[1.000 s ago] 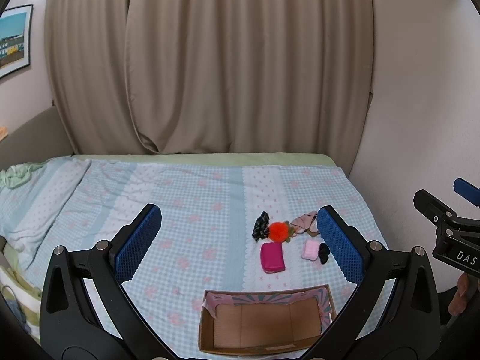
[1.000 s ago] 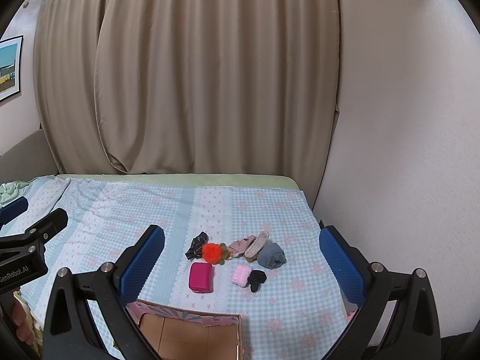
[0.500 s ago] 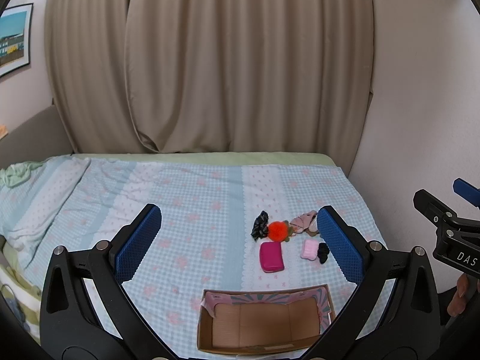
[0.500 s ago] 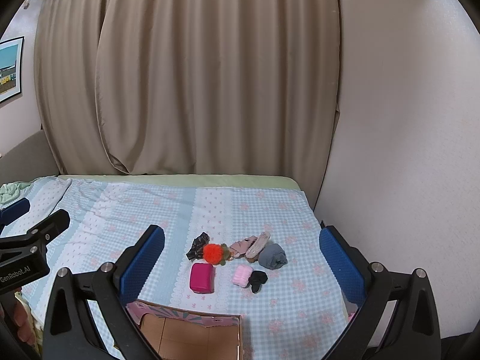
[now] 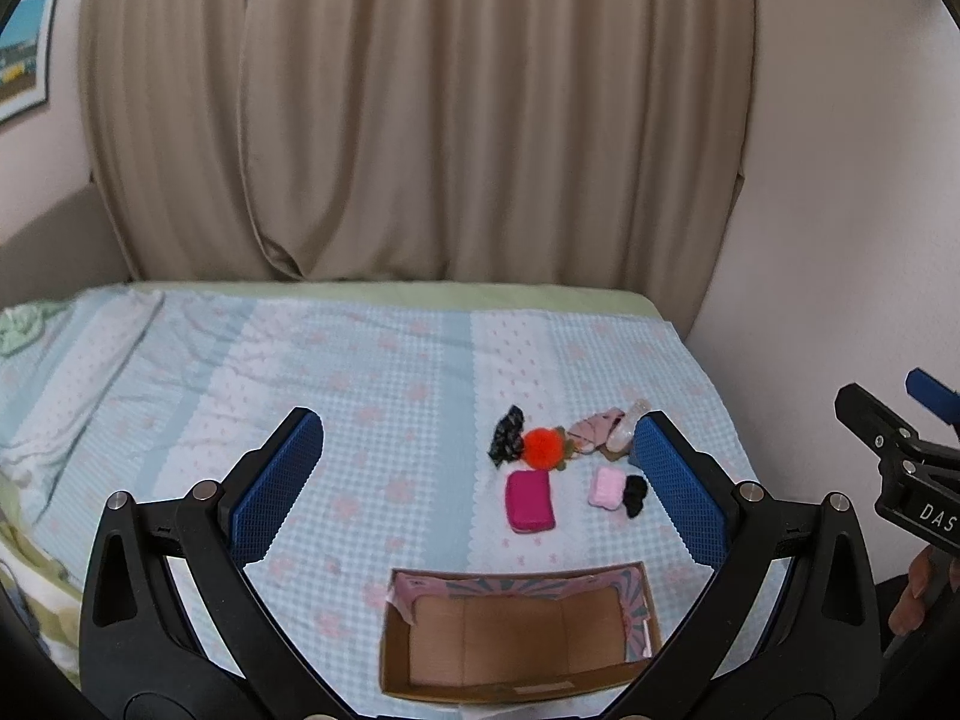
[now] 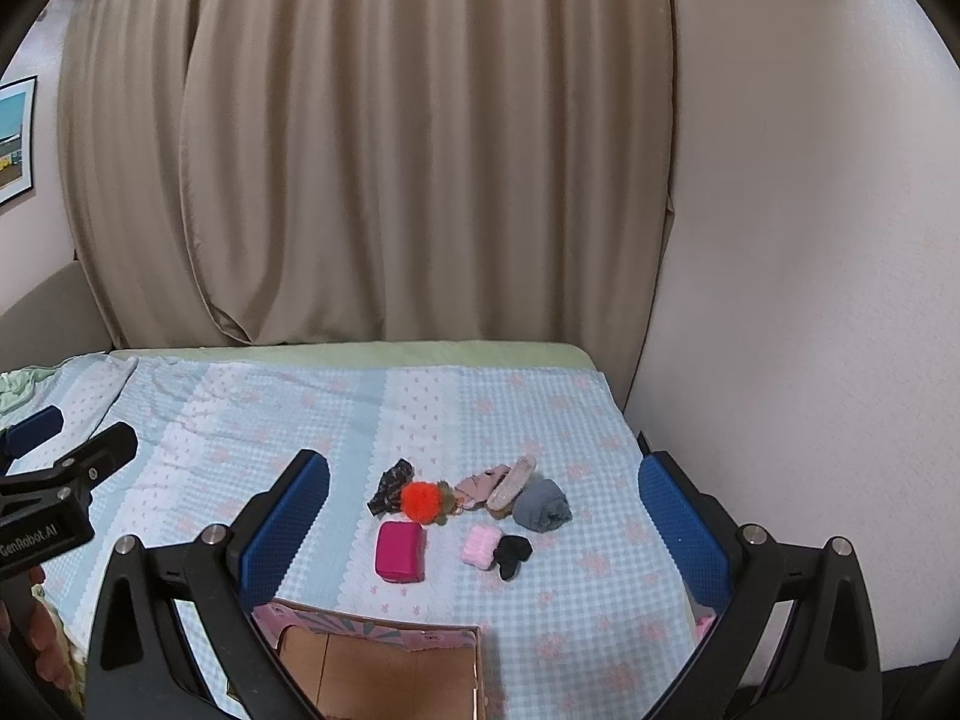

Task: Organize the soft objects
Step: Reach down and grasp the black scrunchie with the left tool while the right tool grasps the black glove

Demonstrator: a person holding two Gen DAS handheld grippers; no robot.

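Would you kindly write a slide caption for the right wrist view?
Open right gripper hovers over a checked bedspread, facing a cluster of small soft items behind an empty cardboard box.

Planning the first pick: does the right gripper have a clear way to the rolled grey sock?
Probably yes. The right gripper has its jaws wide open and empty, and the rolled grey sock lies exposed at the pile's right edge, touching only the beige slipper.

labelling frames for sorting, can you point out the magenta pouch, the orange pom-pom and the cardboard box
magenta pouch [image 6: 400, 551], right wrist view, middle of its top face
orange pom-pom [image 6: 421, 500], right wrist view, centre of the fluff
cardboard box [image 5: 510, 639], left wrist view, bare inside floor
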